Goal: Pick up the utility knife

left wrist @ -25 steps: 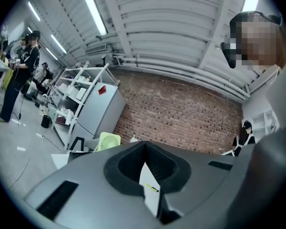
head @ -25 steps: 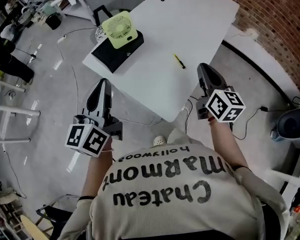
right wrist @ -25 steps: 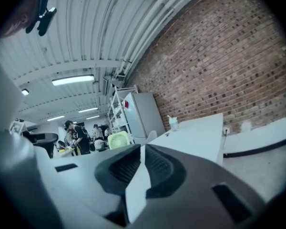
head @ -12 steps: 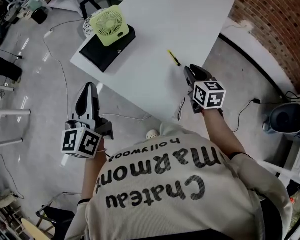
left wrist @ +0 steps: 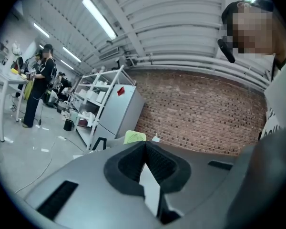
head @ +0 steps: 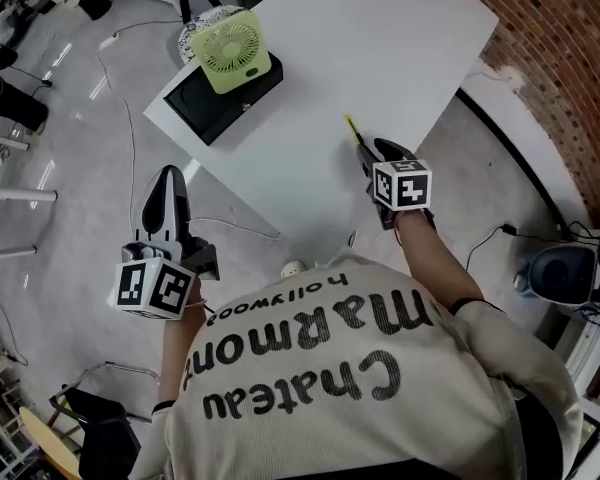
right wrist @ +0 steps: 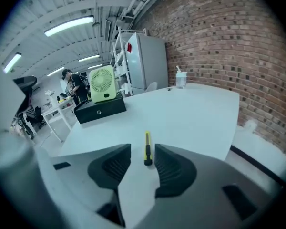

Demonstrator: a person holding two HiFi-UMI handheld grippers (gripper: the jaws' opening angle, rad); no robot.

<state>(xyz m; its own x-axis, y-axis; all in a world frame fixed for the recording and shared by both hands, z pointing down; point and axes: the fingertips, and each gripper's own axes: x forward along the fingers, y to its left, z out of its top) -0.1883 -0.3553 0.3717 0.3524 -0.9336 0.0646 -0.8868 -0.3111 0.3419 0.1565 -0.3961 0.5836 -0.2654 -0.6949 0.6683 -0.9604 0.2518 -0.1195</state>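
Observation:
The yellow and black utility knife (head: 352, 129) lies flat on the white table (head: 400, 48), near its front edge. My right gripper (head: 372, 154) hovers just short of the knife's near end, tilted down toward it. In the right gripper view the knife (right wrist: 147, 148) shows in the gap between the jaws of the right gripper (right wrist: 143, 150). Those jaws have just been opening and stand open, and neither pad touches the knife. My left gripper (head: 167, 176) hangs off the table over the floor. In the left gripper view the left gripper (left wrist: 144, 143) is shut with nothing held.
A green fan (head: 228, 48) stands on a black box (head: 220, 103) at the table's left corner. A bottle (right wrist: 181, 77) stands at the far end. Brick wall (head: 570, 58) runs along the right. Cables lie on the floor, and a round grey appliance (head: 565, 273) sits at the right.
The right gripper has come down and forward to the knife's near end, and its jaws have opened. The left gripper has sunk a little beside the table.

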